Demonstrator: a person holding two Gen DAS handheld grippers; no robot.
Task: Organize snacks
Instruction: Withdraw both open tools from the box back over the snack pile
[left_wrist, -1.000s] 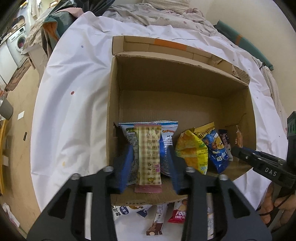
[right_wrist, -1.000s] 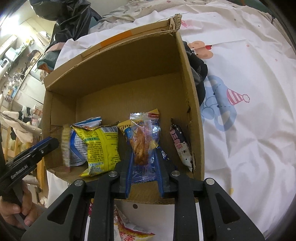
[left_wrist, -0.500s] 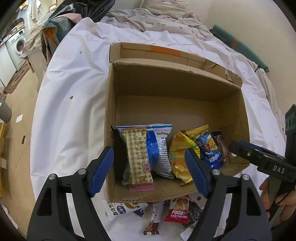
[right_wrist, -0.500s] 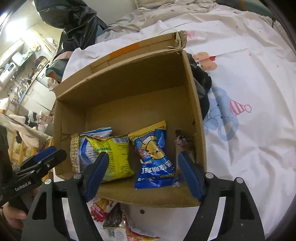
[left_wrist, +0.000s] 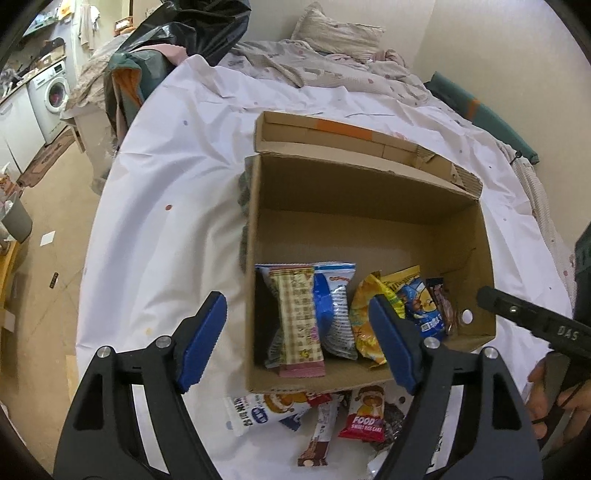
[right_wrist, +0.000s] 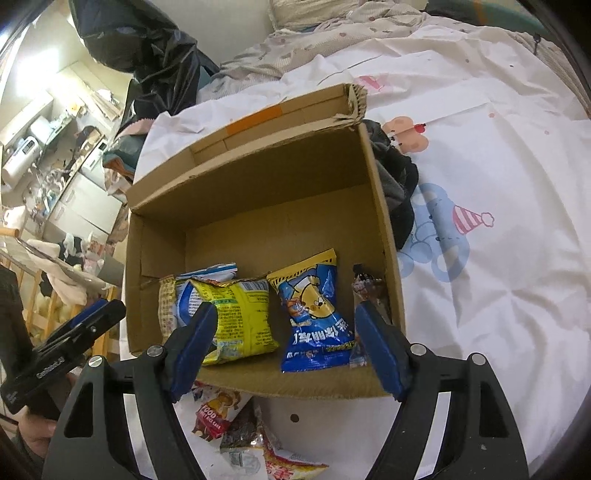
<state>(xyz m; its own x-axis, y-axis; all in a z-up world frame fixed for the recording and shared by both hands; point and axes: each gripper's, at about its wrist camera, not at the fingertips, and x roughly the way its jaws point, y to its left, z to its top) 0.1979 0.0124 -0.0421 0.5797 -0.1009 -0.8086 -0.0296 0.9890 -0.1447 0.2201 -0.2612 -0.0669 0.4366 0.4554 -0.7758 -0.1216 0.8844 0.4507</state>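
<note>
A: L gripper (left_wrist: 299, 339)?

B: Jaws spread wide, nothing in them. Hangs over the near L corner of the box (left_wrist: 458, 206); one blue pad sits outside the box wall, the other over the snacks.

A: R gripper (right_wrist: 286, 350)?

B: Same, wide apart & empty, above the near R part of the box (right_wrist: 384, 229).

A: Snacks in the box?

B: One row along the near wall, far half of the floor bare. L to R: beige bar (left_wrist: 298, 321) upright, blue-white bag (left_wrist: 334, 314) just behind it, yellow bag (right_wrist: 240, 314), blue bag (right_wrist: 316, 317), then a small dark pack (right_wrist: 365, 286) against the R wall.

A: Outside it?

B: Loose pile on the sheet just in front of the box: white-blue pack (left_wrist: 258, 410), red "FOOD" pack (left_wrist: 364, 417), brown bar (left_wrist: 319, 439), some crinkly wrappers, partly hidden by the grippers.

A: Surface?

B: Bed w/ white sheet (left_wrist: 166, 236), small dots, cartoon print w/ party hat (right_wrist: 469, 219) R of the box. Dark cloth (right_wrist: 397, 184) wedged against the box's R side.

A: Room?

B: Rumpled bedding & pillow (left_wrist: 336, 35) at the far end, black plastic bag (left_wrist: 192, 33), washer (left_wrist: 53, 92) far L, cluttered counter beyond, tan floor.
</note>
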